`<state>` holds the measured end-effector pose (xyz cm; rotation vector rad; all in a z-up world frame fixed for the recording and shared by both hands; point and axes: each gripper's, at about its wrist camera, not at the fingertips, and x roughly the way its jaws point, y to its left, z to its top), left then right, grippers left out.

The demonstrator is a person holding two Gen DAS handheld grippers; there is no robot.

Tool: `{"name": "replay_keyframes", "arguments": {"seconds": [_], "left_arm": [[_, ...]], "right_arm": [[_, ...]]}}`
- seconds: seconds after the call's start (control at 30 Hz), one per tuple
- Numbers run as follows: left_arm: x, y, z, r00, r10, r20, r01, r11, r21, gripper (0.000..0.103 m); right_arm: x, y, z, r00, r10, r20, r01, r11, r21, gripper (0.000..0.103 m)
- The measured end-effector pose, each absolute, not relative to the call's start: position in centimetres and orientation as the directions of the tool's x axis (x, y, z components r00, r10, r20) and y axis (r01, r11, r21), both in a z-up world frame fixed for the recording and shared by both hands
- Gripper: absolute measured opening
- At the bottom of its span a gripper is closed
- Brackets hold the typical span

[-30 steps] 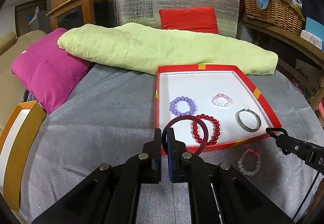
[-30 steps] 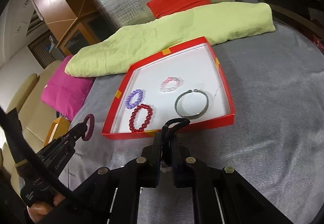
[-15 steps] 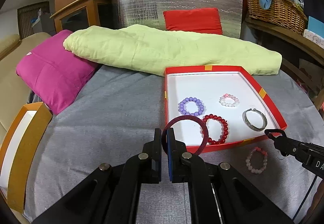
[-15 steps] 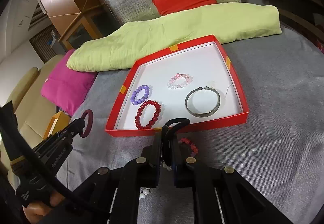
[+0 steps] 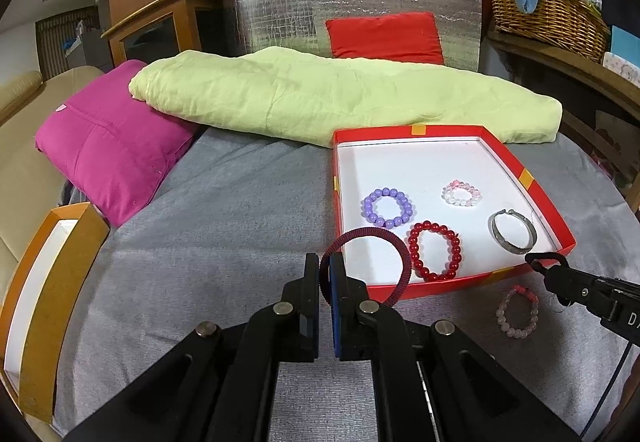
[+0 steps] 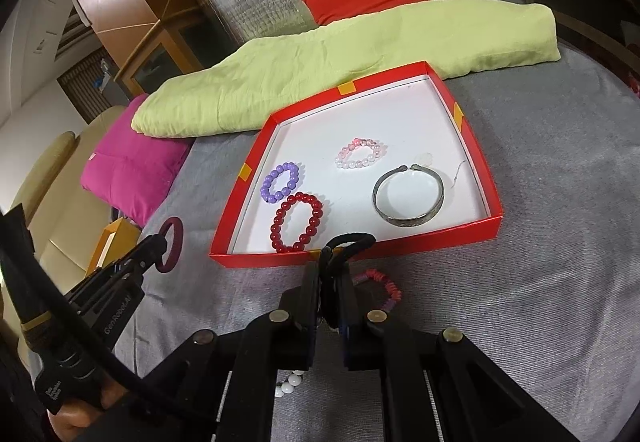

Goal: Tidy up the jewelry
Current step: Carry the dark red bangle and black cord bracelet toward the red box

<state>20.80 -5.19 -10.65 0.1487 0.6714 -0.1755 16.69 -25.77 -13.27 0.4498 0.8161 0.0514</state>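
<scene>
My left gripper (image 5: 325, 274) is shut on a maroon ring band (image 5: 366, 230), held upright just in front of the near left corner of the red tray (image 5: 532, 198). In the white tray lie a purple bead bracelet (image 5: 386, 193), a pink-white bead bracelet (image 5: 448, 196), a red bead bracelet (image 5: 413, 250) and a silver bangle (image 5: 508, 244). My right gripper (image 6: 330, 262) is shut on a black elastic band (image 6: 352, 240) at the tray's near edge. A pink bead bracelet (image 5: 502, 312) lies on the grey cloth outside the tray, right beside the right fingers.
A green folded quilt (image 5: 320, 98) lies behind the tray, with a magenta cushion (image 5: 112, 146) at the left. An orange-rimmed box (image 5: 48, 282) sits at the cloth's left edge. A few white beads (image 6: 290, 388) show under the right gripper. A wicker basket (image 5: 552, 14) stands on the right shelf.
The right gripper has drawn back slightly from the tray with the black band, uncovering the pink bracelet on the cloth. The left gripper holds nearly still with the maroon band.
</scene>
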Motion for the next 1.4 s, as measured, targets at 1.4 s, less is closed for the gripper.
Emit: {"name": "replay_keyframes", "arguments": {"seconds": [1.4], "left_arm": [[20.75,-5.78,-10.51,0.766,-0.123,-0.631,0.218,0.973,0.074,0.005]], "right_arm": [[16.41,-26.37,-12.81,0.707,0.209,-0.675,0.137,0.897,0.421,0.009]]}}
